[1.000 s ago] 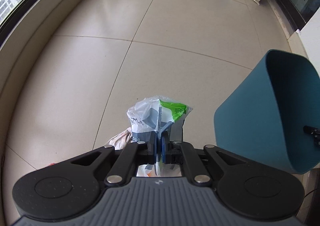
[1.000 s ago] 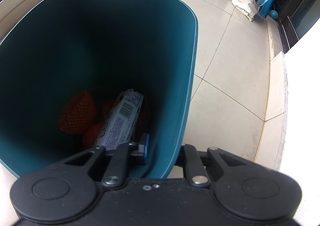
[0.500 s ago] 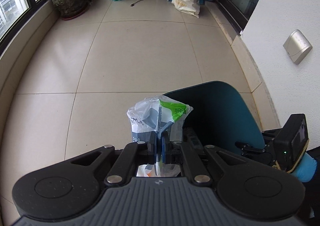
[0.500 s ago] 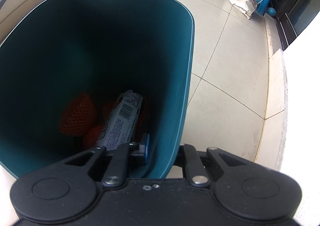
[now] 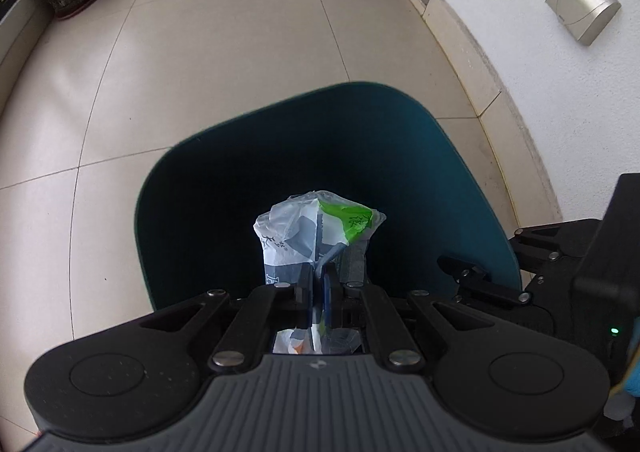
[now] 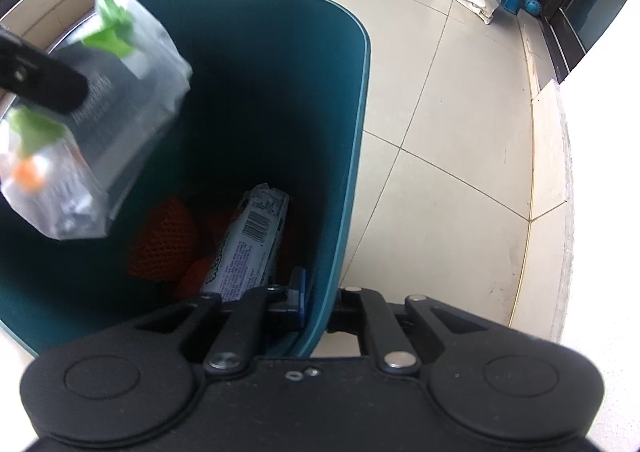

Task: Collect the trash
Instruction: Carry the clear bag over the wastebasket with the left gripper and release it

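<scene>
From the left wrist, the left gripper (image 5: 318, 284) has its jaws pressed tight on a crumpled plastic wrapper (image 5: 316, 230), white and grey with a green patch, which sticks out ahead of the jaws and hangs directly over the dark mouth of the teal bin (image 5: 400, 124). The bin lies straight ahead and below, tilted so that its opening faces the camera, so the coming move looks like nothing more than letting go. The right gripper's black frame shows at the right edge, at the bin's rim. From the right wrist, the right gripper (image 6: 316, 304) has closed on the bin's near wall, one jaw inside and one outside, holding the bin at a tilt above the tiled floor (image 6: 460, 100). The wrapper (image 6: 104, 124) hangs at upper left above the opening, its long side slanting down into it. At the bottom of the bin (image 6: 352, 140) lie an orange net (image 6: 164, 236) and a white packet with a barcode (image 6: 250, 244).
</scene>
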A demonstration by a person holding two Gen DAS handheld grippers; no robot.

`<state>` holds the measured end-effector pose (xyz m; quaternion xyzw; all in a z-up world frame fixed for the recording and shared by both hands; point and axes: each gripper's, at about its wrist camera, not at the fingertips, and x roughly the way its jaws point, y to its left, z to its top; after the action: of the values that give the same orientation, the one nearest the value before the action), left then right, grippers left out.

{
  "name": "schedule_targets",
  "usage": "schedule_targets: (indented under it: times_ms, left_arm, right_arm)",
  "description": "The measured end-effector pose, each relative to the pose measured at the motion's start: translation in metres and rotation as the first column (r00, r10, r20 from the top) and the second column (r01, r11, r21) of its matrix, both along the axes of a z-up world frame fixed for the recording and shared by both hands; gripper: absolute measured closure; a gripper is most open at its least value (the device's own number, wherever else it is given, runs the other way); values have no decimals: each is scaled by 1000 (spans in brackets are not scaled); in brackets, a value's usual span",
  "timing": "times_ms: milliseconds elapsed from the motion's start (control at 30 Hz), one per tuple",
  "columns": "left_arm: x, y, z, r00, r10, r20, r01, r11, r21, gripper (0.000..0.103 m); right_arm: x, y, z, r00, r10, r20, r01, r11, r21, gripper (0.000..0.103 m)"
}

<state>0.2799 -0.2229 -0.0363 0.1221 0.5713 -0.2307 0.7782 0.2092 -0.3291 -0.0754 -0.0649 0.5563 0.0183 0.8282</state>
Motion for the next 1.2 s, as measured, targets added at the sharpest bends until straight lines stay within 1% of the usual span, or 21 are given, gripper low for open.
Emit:
schedule_targets:
  times_ms: [33,167,267,333,467,533,633,700,733,800,867,900,933,967,1067,1200]
  left_arm:
    - [2,-5,-11,1000,-3,-16,3,1000,12,99]
    - [5,-18,-40,999,-12,-50,15,998,53,99]
    - [6,-25,-55,997,-13,-74,18,997,73,99]
    - [8,-29,-65,994,-13,-105,21,996,81,99]
    - [18,-35,-80,991,-7,-131,20,995,96,99]
    - [18,-34,-84,992,6,-130,7,995,101,98]
    - [20,-34,-88,988,15,-157,-4,998,66,97]
    - [19,-33,-87,990,7,-142,1,998,60,95]
    - [17,-32,-86,991,4,-133,4,998,56,93]
    - [11,-24,-84,992,5,-126,0,999,45,85]
    - [10,-20,-81,993,8,-120,-5,1000,28,63]
    - [9,-18,-79,994,11,-112,-9,1000,15,55]
    - [9,-17,-77,994,16,-106,-15,1000,4,40]
    - [9,-14,-75,995,21,-99,-22,1000,-8,37]
    - [8,-8,-64,996,39,-83,-41,999,-25,36]
    - [5,-2,-44,998,41,-50,-44,998,-47,36]
  right_arm:
    - [0,1,0,1000,1,0,-1,1000,0,96]
    - [0,-3,0,1000,-2,-3,2,1000,8,96]
    - [1,-5,0,1000,0,-3,0,1000,4,96]
    - [1,-4,-1,1000,0,-2,0,1000,3,96]
    - [0,-3,-1,1000,0,-2,0,1000,4,96]
    - [1,-3,-1,1000,0,-3,0,1000,3,96]
    - [-2,-2,-2,1000,-1,-5,1,1000,4,96]
    - [-2,-2,-2,1000,-5,-8,5,1000,4,96]
    - [-1,-2,-3,1000,-6,-10,6,1000,3,96]
    - [1,-3,-3,1000,-10,-13,11,1000,3,96]
    - [3,-2,-1,1000,-11,-16,11,1000,8,96]
    - [4,-2,-1,1000,-10,-16,11,1000,7,96]
    - [4,-2,-1,1000,-8,-15,9,1000,5,96]
    - [4,-1,0,1000,-6,-14,6,1000,3,96]
    - [4,-1,1,1000,-5,-14,5,1000,8,96]
    - [4,0,1,1000,1,-13,-1,1000,2,96]
